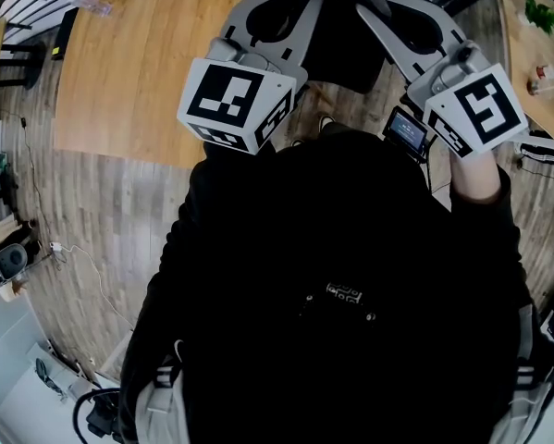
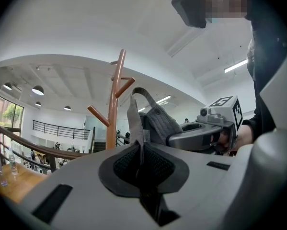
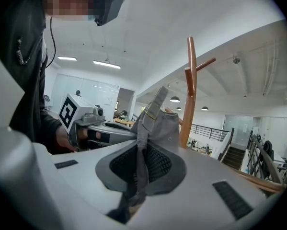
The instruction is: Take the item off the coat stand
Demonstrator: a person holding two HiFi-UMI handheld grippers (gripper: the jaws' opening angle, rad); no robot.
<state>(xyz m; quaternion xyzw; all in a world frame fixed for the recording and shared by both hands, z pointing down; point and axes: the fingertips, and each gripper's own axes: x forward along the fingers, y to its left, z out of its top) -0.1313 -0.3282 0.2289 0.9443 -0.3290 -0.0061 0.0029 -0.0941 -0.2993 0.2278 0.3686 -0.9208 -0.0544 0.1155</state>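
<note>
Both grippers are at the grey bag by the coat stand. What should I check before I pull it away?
1. Left gripper shut on the strap of the grey bag: ok.
2. Right gripper shut on the grey bag: ok.
3. Strap loop clear of the coat stand and its peg: cannot tell; they sit close together in the left gripper view.
4. Coat stand upright: ok.
5. Grippers apart, not touching each other: ok.

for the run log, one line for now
left gripper shut on grey fabric bag; right gripper shut on bag; brown wooden coat stand beside
</note>
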